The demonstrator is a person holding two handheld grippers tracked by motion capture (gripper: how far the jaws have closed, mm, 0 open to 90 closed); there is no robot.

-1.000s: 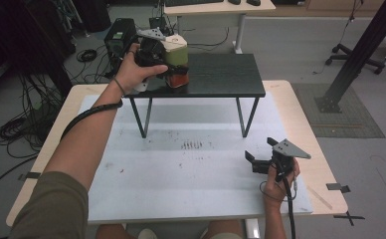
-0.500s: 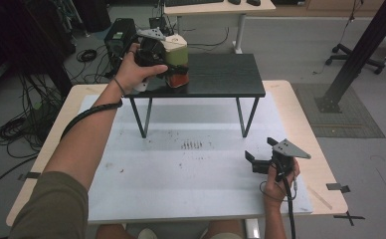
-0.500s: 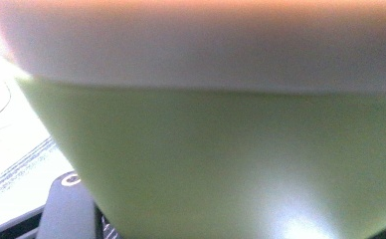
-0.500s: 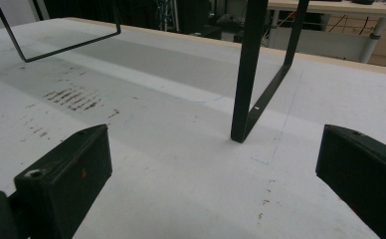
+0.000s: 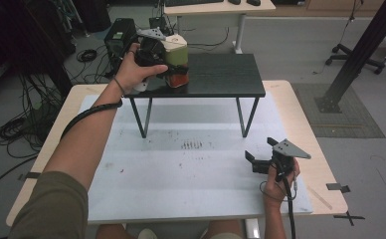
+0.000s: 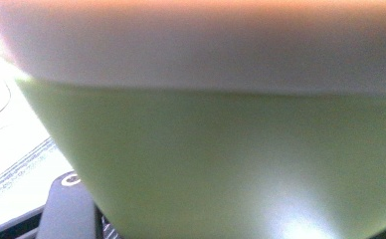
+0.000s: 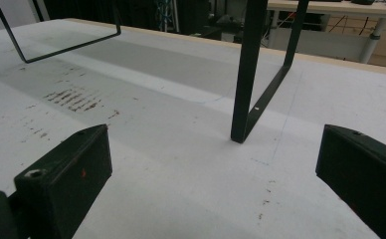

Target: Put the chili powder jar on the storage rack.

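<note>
The left gripper [image 5: 162,56] had its fingers clamped on a green cup [image 5: 176,59], which stood on the left end of a small black raised shelf [image 5: 221,74] on thin metal legs, itself set on the worktop [image 5: 191,174]. In the left gripper view the cup [image 6: 221,159] sat right against the lens: a smooth, matte, pale green wall tapering downward, topped by a broad cream-white band at the rim, blurred by closeness, with a soft highlight low on its side. From above, the cup looked squat, with a pale cream top; beneath or just beside it lay something red-orange [image 5: 177,79] whose shape could not be made out. The left hand [image 5: 131,72] wrapped the gripper's body from the left.

The right gripper [image 5: 253,162] rested low over the near right part of the white worktop, well apart from the cup, its fingers [image 7: 64,174] spread wide with nothing between them, facing one leg of the shelf [image 7: 245,74].
</note>
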